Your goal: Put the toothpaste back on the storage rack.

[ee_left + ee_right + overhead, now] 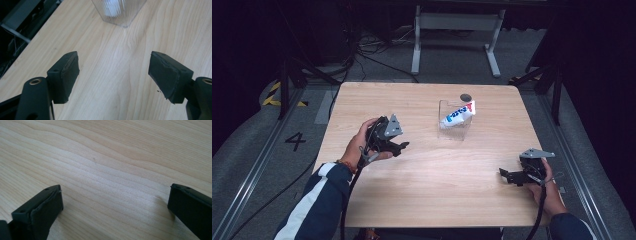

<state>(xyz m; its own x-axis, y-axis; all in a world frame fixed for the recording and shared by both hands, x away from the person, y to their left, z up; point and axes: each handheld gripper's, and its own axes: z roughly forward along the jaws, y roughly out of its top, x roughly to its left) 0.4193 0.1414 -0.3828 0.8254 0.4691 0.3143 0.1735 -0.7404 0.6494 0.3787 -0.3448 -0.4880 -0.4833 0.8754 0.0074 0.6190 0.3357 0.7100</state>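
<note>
My left claw [401,146] hangs wide open with nothing in it, a bit short of the clear cup [454,120], which stands mid-table with a toothpaste tube [459,114] leaning inside. My right claw [507,175] sits well off from the cup near the table [432,170] edge, also spread open and empty.

A black numeral "4" [295,141] is showing on the grey floor [257,145] beside the table's left edge, to the left of the left gripper [398,148] in the high view. Blue lettering is showing on the white toothpaste tube [458,115] standing tilted in the clear container [454,131], ahead and to the right of that gripper; the lettering is too small to be read. No other text, label or brand is reading legibly in the gripper views.
</note>
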